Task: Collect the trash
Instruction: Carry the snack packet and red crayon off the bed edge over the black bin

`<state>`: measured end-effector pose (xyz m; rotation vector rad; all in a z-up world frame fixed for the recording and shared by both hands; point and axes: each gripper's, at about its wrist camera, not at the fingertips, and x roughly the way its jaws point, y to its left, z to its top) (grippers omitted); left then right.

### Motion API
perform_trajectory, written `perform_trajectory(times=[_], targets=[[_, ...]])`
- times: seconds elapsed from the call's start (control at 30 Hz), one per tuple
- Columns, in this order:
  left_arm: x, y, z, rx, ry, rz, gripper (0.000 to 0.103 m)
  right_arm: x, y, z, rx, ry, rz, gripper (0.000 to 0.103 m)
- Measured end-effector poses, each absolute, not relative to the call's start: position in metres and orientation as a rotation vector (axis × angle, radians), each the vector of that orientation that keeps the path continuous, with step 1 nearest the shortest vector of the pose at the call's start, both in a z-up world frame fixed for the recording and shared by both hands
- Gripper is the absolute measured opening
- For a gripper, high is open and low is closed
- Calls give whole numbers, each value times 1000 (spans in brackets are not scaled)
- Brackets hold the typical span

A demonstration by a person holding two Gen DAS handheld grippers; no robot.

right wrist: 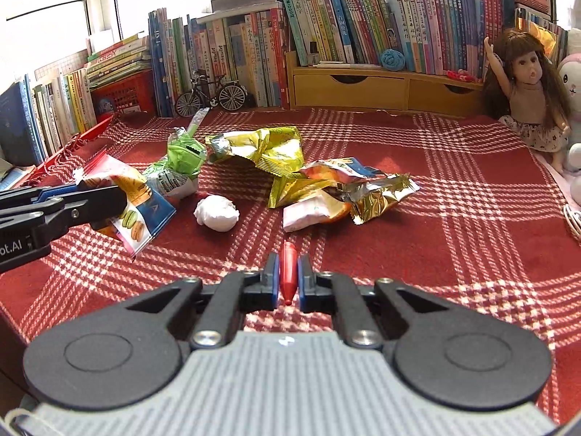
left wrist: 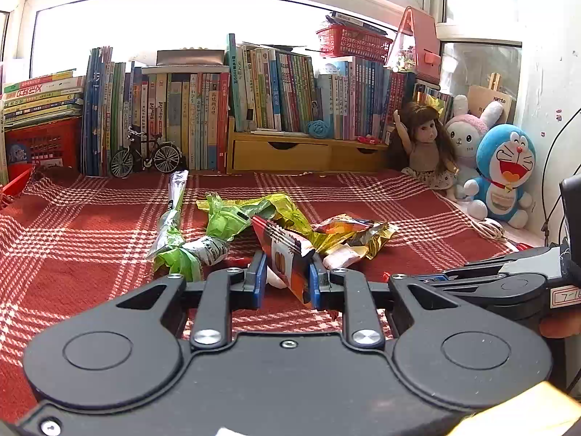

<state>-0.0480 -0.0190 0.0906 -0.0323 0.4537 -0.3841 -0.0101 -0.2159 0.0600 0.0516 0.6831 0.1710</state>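
Observation:
My left gripper (left wrist: 287,265) is shut on a macaron snack wrapper (left wrist: 287,258), which hangs just above the red plaid cloth (left wrist: 90,254). The right wrist view shows that same wrapper (right wrist: 134,200) at the left, in the left gripper (right wrist: 109,200). A red pen (right wrist: 288,274) stands between the pads of my right gripper (right wrist: 288,265), which is shut on it. On the cloth beyond lie a white paper ball (right wrist: 216,213), a green wrapper (right wrist: 185,152), a yellow-green foil bag (right wrist: 272,149), a gold wrapper (right wrist: 377,192) and a pink-white packet (right wrist: 308,212).
Rows of books (left wrist: 181,109) and a wooden drawer shelf (left wrist: 290,152) line the back. A toy bicycle (left wrist: 145,156) stands before them. A doll (left wrist: 425,138) and plush toys (left wrist: 504,174) sit at the right, with a white cable (left wrist: 486,227) nearby.

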Motion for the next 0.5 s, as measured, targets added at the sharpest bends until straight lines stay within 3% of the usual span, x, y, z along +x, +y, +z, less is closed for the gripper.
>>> perform_trajectory(times=[0.5], targets=[[-112, 4, 85, -91, 470, -398, 22, -70, -216, 72, 68, 659, 204, 14]])
